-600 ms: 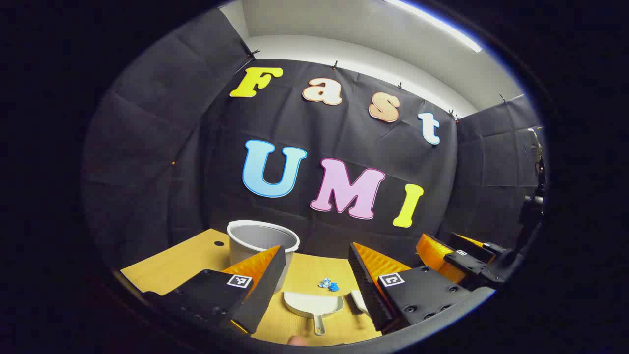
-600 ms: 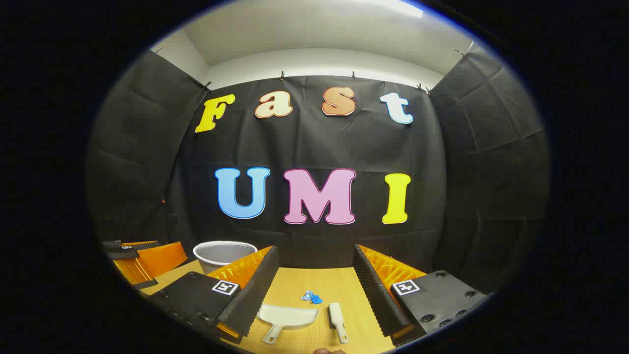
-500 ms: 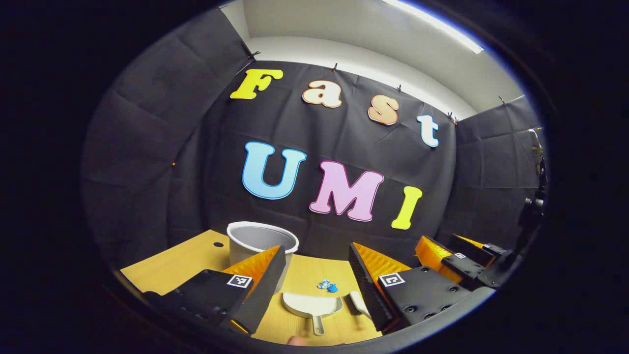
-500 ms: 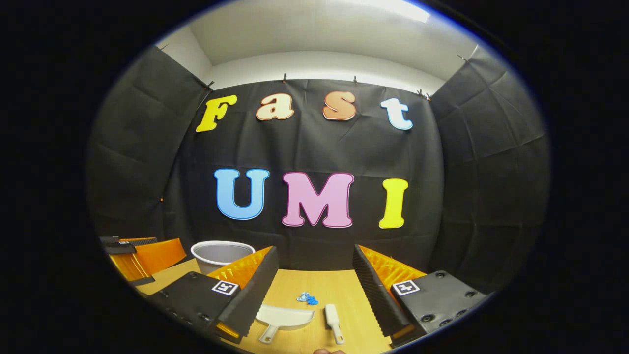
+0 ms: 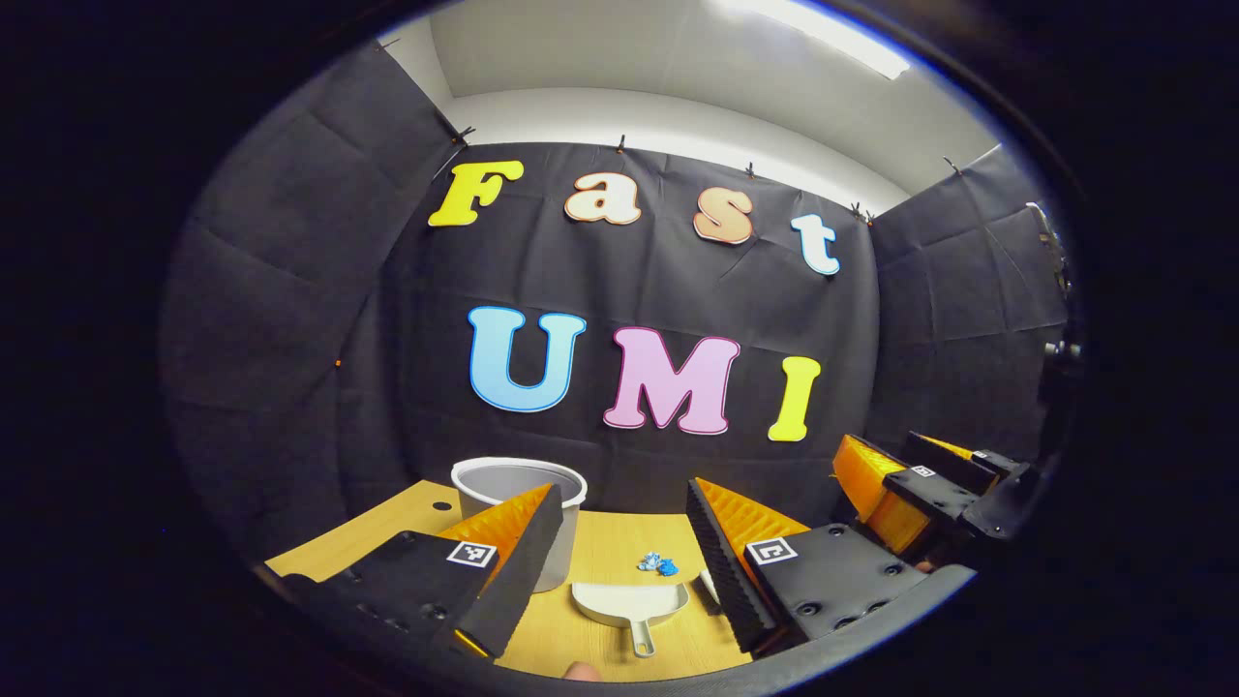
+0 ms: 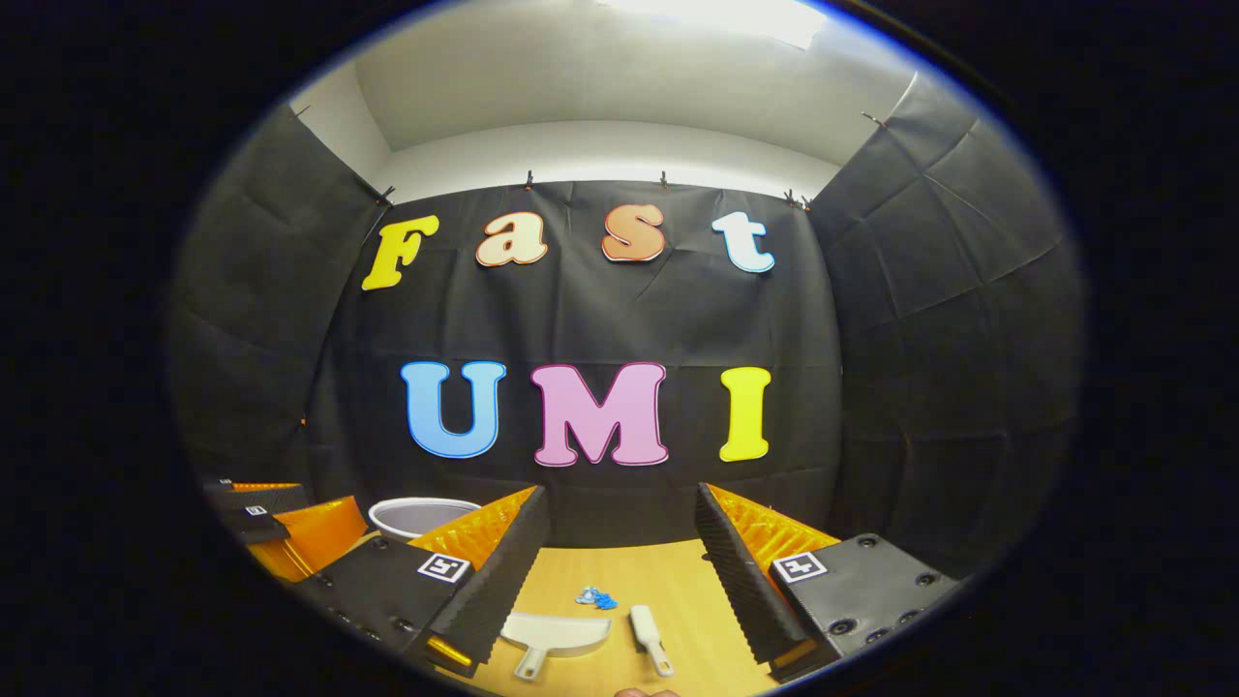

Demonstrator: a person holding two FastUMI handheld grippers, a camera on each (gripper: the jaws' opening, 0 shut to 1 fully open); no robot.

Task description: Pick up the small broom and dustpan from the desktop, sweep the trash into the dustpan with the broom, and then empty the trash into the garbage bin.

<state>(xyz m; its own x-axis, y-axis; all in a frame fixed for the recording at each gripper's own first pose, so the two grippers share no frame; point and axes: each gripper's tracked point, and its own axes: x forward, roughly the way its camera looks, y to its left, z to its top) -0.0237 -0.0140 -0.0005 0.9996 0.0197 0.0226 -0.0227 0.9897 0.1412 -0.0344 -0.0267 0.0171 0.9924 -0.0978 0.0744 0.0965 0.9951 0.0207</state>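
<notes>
Lying flat on the wooden desktop [image 6: 600, 571], the white dustpan [image 6: 559, 634] serves as the reference point; its handle points toward the near edge of the desk in both views.

Left gripper [image 5: 624, 532]: jaws spread wide, nothing between them, held above the desktop on the near side of the dustpan. In the left gripper view the dustpan [image 5: 630, 605] sits framed in the gap between the two fingers, not touched by either.

Right gripper [image 6: 621, 532]: jaws likewise spread wide and empty, also above the desk and short of the dustpan. In the left gripper view this gripper appears well off to the right of the dustpan [image 5: 929, 489].

Small broom [image 6: 649, 637]: white, lying flat just to the right of the dustpan, apart from it, roughly parallel to the dustpan's handle. In the left gripper view it is mostly hidden behind the right-hand finger; only a sliver [image 5: 709, 586] shows.

Trash [image 6: 594, 598]: a small crumpled blue scrap on the desktop just beyond the dustpan's open mouth, slightly to its right, not inside the pan. Same position in the left gripper view [image 5: 656, 563].

Garbage bin [image 5: 518, 484]: pale grey, round, upright, standing beyond and to the left of the dustpan, near the booth's rear cloth. Its inside cannot be seen.
</notes>
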